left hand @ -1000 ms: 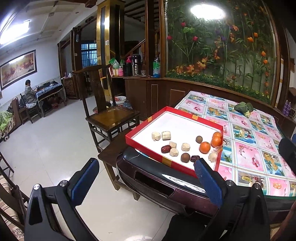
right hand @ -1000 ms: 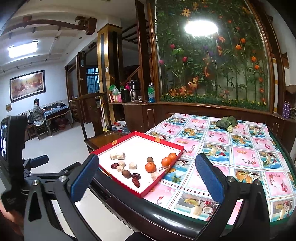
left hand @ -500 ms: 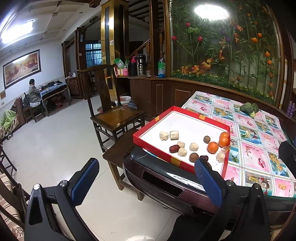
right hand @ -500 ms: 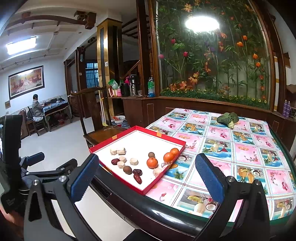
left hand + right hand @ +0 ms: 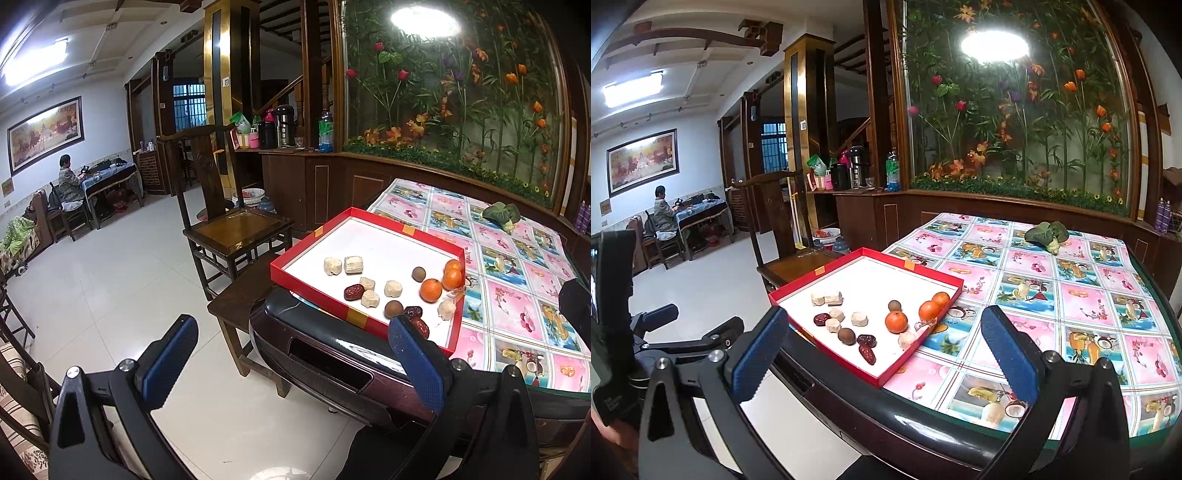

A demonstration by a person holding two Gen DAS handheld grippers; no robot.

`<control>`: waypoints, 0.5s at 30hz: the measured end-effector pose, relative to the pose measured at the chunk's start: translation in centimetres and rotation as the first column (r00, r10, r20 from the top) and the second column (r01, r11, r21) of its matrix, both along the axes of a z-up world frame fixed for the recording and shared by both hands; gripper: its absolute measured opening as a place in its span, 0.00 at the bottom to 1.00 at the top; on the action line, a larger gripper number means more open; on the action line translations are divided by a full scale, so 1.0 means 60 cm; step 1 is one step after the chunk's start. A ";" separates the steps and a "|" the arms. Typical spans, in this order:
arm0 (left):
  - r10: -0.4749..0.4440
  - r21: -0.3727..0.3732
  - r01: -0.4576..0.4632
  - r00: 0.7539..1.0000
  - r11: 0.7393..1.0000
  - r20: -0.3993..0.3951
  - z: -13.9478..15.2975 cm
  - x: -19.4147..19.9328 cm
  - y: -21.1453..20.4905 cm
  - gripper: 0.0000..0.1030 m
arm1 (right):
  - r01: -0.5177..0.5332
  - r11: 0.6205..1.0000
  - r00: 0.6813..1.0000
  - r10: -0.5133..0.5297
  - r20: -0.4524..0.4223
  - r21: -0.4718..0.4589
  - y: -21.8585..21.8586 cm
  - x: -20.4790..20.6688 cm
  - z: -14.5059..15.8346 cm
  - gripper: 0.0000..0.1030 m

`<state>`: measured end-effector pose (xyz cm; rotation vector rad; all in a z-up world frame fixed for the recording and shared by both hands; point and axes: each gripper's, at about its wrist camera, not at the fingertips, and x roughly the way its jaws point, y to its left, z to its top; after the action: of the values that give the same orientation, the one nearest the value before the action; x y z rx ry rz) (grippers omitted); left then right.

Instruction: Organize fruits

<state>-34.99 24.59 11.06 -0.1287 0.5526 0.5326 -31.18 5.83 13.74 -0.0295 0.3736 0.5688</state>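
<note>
Both claws, left (image 5: pixel 291 354) and right (image 5: pixel 882 347), gape wide and empty, short of the tray (image 5: pixel 925 273) ahead, its fruit (image 5: pixel 896 321) lying loosely mixed.

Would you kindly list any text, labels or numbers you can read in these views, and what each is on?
None can be read.
Green bottle label: too blurred.
Green packet on the sideboard: print too small.
Small plaque under the painting: illegible.
Red tray stickers: blank orange tabs.

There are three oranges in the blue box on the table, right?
Not quite: the box is red, not blue, as the right wrist view shows. The three oranges do sit inside it, on the table.
</note>
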 end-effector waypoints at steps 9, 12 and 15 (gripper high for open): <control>0.001 0.021 0.000 1.000 1.000 -0.025 -0.016 0.021 0.008 1.00 | -0.011 1.000 1.000 0.011 -0.002 0.010 0.019 0.030 -0.009 1.00; 0.000 0.015 0.001 0.999 1.000 -0.050 -0.023 0.038 0.014 1.00 | -0.010 1.000 0.999 0.011 -0.037 0.026 0.031 0.058 -0.021 1.00; -0.007 0.004 0.008 0.997 1.000 -0.075 -0.027 0.056 0.019 1.00 | -0.009 1.000 0.998 0.010 -0.060 0.014 0.044 0.081 -0.033 1.00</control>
<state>-31.62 25.73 9.42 -0.1031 0.6248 0.5328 -26.32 8.47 11.78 -0.0013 0.4280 0.5826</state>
